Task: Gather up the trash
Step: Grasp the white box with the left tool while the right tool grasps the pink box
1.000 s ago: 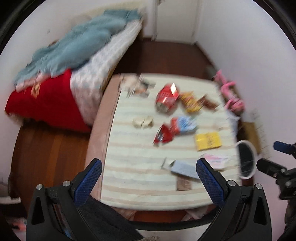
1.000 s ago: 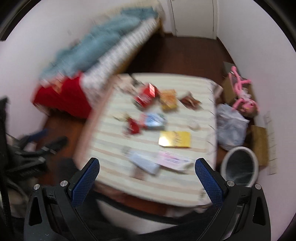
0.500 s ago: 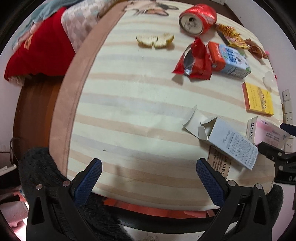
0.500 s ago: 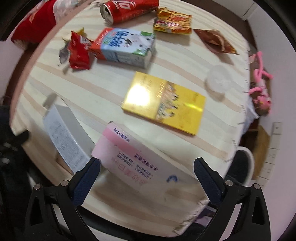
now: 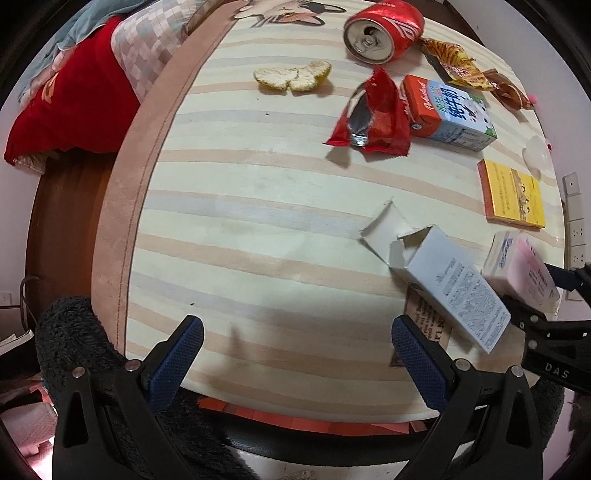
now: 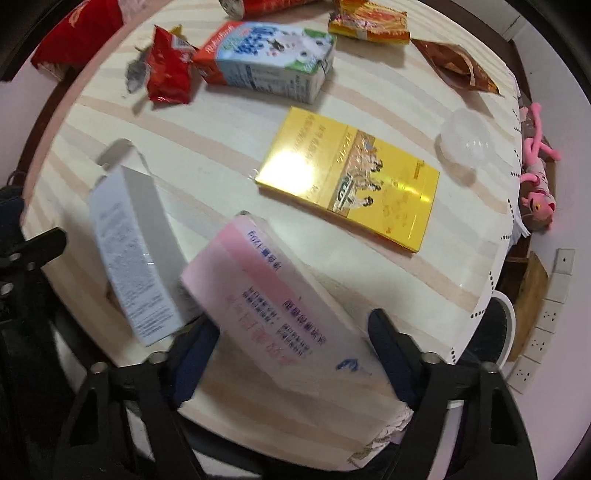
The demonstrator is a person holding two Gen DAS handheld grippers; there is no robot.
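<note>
Trash lies scattered on a striped tablecloth (image 5: 240,229). My right gripper (image 6: 291,343) points down at the near right corner, its jaws closing on a pink box (image 6: 266,295), with a pad against each long side. The same gripper (image 5: 554,332) and pink box (image 5: 524,269) show at the right edge of the left wrist view. An opened white carton (image 5: 454,291) lies just left of the pink box. My left gripper (image 5: 295,350) hangs open over bare cloth near the front edge, with nothing between its fingers.
Farther back lie a yellow box (image 6: 351,181), a milk carton (image 6: 266,59), a torn red wrapper (image 5: 373,118), a red can (image 5: 384,29), orange peel (image 5: 291,75) and snack bags (image 6: 369,18). A white bin (image 6: 498,332) stands right of the table, a bed (image 5: 74,99) left.
Both grippers dropped from high above the table to just over it. The right jaws narrowed around the pink box, which now looms larger between them.
</note>
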